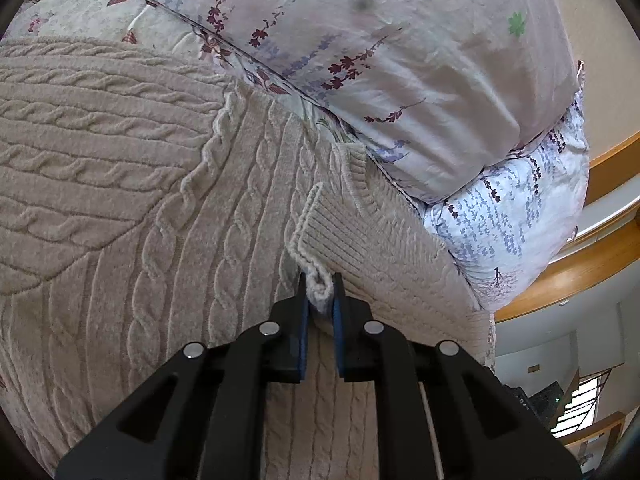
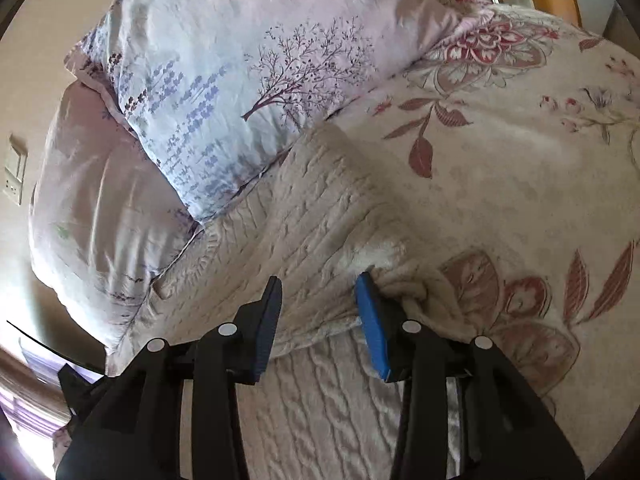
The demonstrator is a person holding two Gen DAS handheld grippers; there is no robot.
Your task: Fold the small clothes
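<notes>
A beige cable-knit sweater (image 1: 120, 208) lies spread on the bed and fills most of the left wrist view. Its sleeve is folded across the body, with the ribbed cuff (image 1: 320, 236) just ahead of my left gripper (image 1: 320, 288). That gripper is shut on the cuff's edge, the knit bunched between the blue pads. In the right wrist view the same sweater (image 2: 312, 208) lies folded over itself on the bedspread. My right gripper (image 2: 320, 284) stands open over it. The knit lies under and between the fingers, and a bunched fold sits against the outer side of the right finger (image 2: 370, 312).
Two pillows (image 1: 400, 60) in pale floral covers press against the sweater's far edge; the pillows (image 2: 224, 92) also fill the upper left of the right wrist view. A floral bedspread (image 2: 520, 160) stretches to the right. A wooden bed frame (image 1: 592, 264) borders the bed.
</notes>
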